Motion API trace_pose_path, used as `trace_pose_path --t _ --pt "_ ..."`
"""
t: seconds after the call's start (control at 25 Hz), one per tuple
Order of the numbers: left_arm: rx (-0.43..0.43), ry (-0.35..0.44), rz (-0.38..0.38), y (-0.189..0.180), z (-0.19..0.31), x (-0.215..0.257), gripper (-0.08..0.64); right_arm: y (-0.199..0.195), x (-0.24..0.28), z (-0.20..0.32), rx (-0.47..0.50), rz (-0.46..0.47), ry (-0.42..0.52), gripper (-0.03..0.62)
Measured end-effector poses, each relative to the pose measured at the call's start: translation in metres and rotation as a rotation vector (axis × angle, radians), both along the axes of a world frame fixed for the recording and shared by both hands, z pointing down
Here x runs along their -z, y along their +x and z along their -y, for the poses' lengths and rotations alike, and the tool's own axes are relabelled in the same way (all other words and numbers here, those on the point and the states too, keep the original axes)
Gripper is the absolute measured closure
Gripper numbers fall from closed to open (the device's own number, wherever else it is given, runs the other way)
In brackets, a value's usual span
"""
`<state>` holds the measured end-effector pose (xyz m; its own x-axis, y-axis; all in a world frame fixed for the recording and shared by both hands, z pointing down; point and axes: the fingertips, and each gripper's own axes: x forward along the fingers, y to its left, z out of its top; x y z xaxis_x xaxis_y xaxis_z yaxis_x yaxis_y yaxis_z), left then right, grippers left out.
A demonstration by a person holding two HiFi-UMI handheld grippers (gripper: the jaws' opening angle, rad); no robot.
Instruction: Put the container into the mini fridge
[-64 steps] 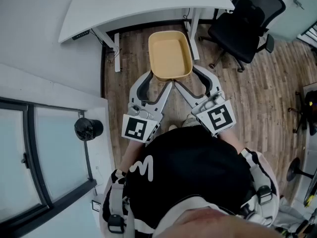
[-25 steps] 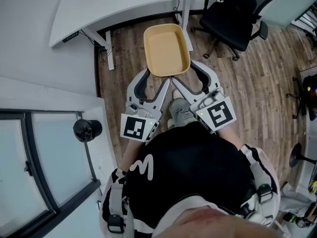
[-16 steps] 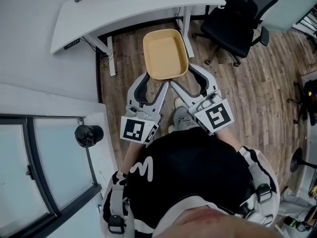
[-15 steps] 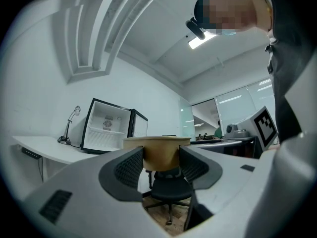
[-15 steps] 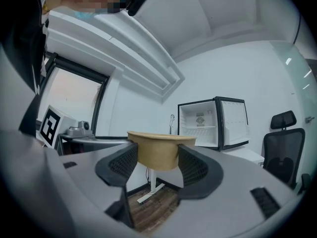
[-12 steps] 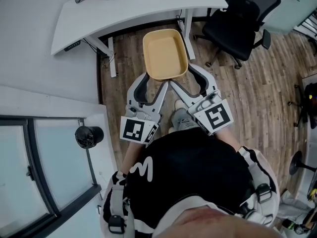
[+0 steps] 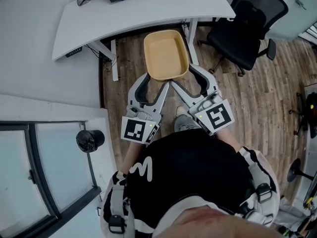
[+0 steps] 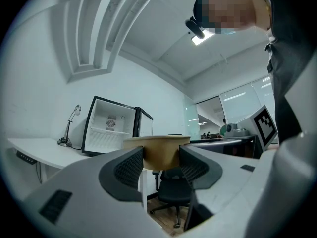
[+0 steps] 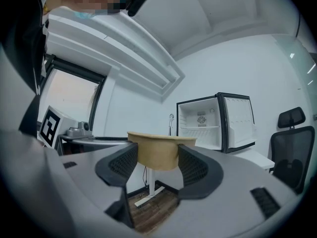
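Note:
A tan, empty rectangular container (image 7: 166, 54) hangs in the air in front of the person, above the wood floor. My left gripper (image 7: 158, 80) is shut on its near-left rim and my right gripper (image 7: 186, 78) is shut on its near-right rim. In the left gripper view the container (image 8: 156, 152) sits clamped between the ribbed pads of the left gripper (image 8: 161, 158). The right gripper (image 9: 157, 158) pinches the container (image 9: 159, 151) the same way. The mini fridge (image 8: 112, 126) stands on the white desk with its door open, and it also shows in the right gripper view (image 9: 208, 123).
The white desk (image 7: 143, 11) lies just beyond the container. A black office chair (image 7: 245, 29) stands to its right. A small desk lamp (image 8: 69, 125) is beside the fridge. A black round object (image 7: 90, 140) rests on the white ledge at the left by a glass pane.
Both grippers keep their hold on the container. The person has shifted slightly, so the desk and chair sit a little lower and nearer in the head view.

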<state>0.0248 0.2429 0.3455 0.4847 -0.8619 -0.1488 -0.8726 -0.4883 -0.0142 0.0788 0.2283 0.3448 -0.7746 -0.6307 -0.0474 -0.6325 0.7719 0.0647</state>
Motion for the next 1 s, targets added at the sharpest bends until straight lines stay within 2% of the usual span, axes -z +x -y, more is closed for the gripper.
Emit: trace_pose_path --t 1.0 --pt "0.053 0.014 -0.029 -0.015 0.125 0.014 0.33 -0.015 0.016 0.129 0.061 0.009 0.01 0.331"
